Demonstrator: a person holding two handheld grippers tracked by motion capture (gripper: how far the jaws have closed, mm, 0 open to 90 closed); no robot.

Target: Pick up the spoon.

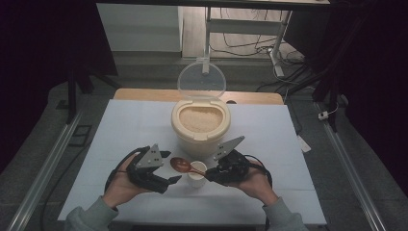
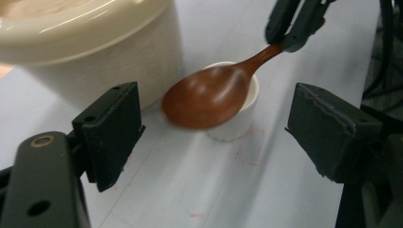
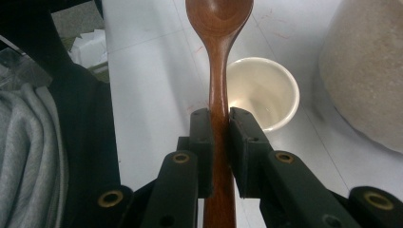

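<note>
My right gripper [image 1: 210, 175] [image 3: 220, 124] is shut on the handle of a brown wooden spoon [image 1: 183, 165] [image 3: 219, 52] [image 2: 209, 95]. The spoon's bowl hangs just above and to the left of a small white cup [image 1: 197, 174] [image 3: 264, 91] [image 2: 240, 118], which looks empty. Behind the cup stands a cream container [image 1: 200, 124] [image 2: 90, 45] of rice, its clear lid [image 1: 201, 80] tipped up at the back. My left gripper [image 1: 169, 167] [image 2: 214, 135] is open, left of the cup, its jaws wide apart and facing the spoon and cup.
A pale sheet [image 1: 130, 130] covers the table, with a wooden edge [image 1: 144, 94] at the far side. Metal rails [image 1: 43, 175] run along both sides. A grey sleeve [image 3: 28, 156] is at the left of the right gripper view.
</note>
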